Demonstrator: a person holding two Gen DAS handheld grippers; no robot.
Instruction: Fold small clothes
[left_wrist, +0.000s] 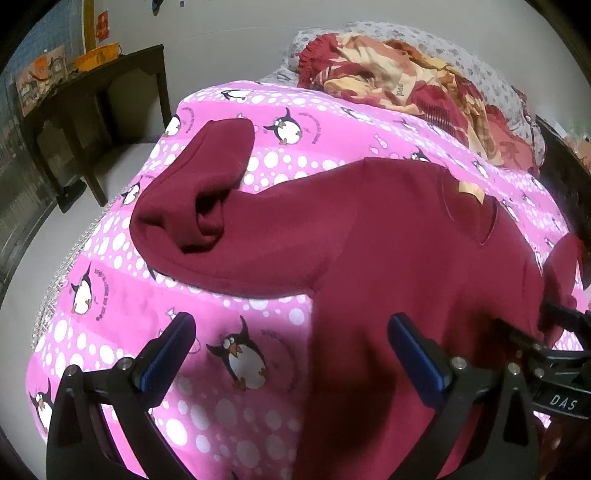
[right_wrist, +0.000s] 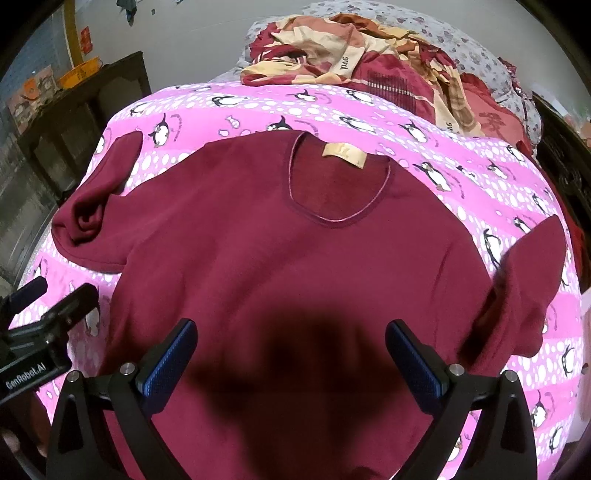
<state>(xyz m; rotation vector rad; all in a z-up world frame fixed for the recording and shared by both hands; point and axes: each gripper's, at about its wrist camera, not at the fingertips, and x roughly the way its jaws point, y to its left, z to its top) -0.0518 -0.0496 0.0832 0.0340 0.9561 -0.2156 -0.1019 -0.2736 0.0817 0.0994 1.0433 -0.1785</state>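
Maroon shirt (right_wrist: 258, 240) flat beneath the open right hand-held gripper (right_wrist: 291, 354)

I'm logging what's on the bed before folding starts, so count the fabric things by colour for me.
Maroon: 1, the shirt, lying flat.
Pink with penguins: 1, the bedspread under it.
Red and cream: 1, the crumpled blanket at the far end.
Grey floral: 1, the sheet behind that.
Total: 4
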